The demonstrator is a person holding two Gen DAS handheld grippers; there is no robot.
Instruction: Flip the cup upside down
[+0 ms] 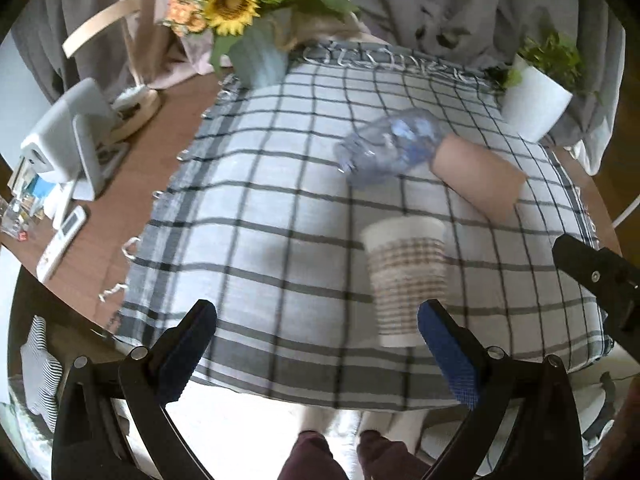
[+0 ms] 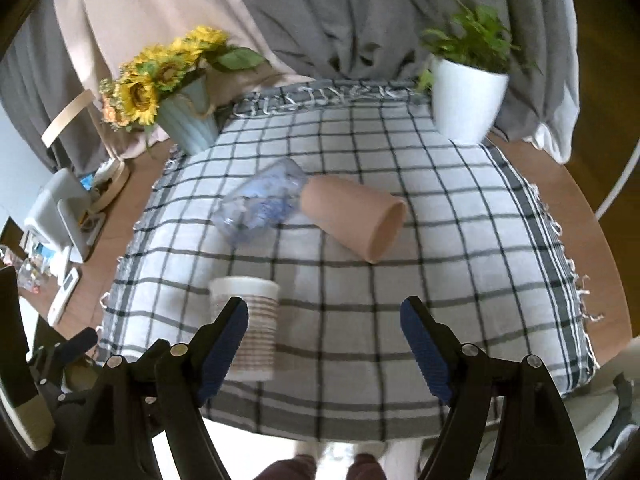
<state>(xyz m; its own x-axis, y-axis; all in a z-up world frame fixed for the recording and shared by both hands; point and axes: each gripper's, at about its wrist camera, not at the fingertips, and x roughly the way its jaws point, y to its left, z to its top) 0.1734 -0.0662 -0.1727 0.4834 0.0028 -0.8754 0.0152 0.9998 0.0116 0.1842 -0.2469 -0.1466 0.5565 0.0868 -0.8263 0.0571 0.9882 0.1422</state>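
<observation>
A white paper cup with brown stripes (image 1: 406, 278) stands upright, mouth up, near the front edge of the checked cloth (image 1: 260, 208). It also shows in the right wrist view (image 2: 250, 324). My left gripper (image 1: 316, 332) is open and empty, held in front of the table; the cup is just beyond its right finger. My right gripper (image 2: 324, 332) is open and empty; the cup is partly behind its left finger. A pink cup (image 2: 354, 216) lies on its side mid-table, also in the left wrist view (image 1: 478, 176).
A clear plastic bottle (image 2: 262, 204) lies on its side against the pink cup. A sunflower vase (image 2: 188, 120) stands at the back left, a white plant pot (image 2: 466, 102) at the back right. Small devices and a remote (image 1: 62, 242) lie on the wooden table at left.
</observation>
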